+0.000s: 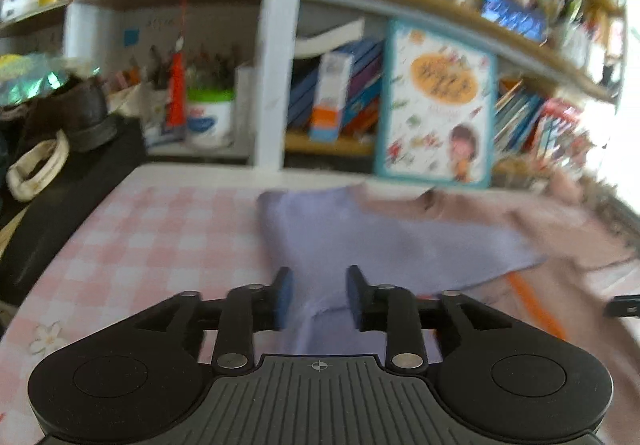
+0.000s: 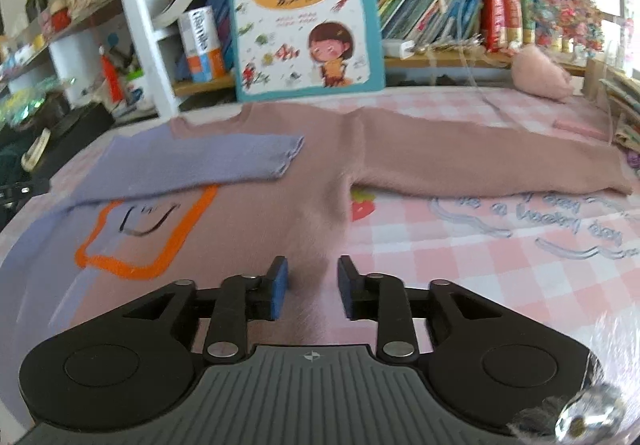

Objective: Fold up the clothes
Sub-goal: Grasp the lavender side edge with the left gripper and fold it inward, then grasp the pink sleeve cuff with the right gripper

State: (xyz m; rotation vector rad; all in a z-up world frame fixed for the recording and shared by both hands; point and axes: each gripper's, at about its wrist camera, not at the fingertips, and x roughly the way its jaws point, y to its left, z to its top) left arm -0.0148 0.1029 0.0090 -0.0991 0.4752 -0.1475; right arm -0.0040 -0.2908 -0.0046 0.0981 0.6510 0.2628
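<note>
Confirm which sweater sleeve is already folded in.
The purple sleeve, lying across the sweater's chest. The pink sleeve stretches straight out over the checked tablecloth.

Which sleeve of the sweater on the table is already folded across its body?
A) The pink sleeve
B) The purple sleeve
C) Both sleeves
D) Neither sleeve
B: the purple sleeve lies across the chest of the sweater, its cuff near the middle, while the pink sleeve stretches straight out over the checked tablecloth.
</note>
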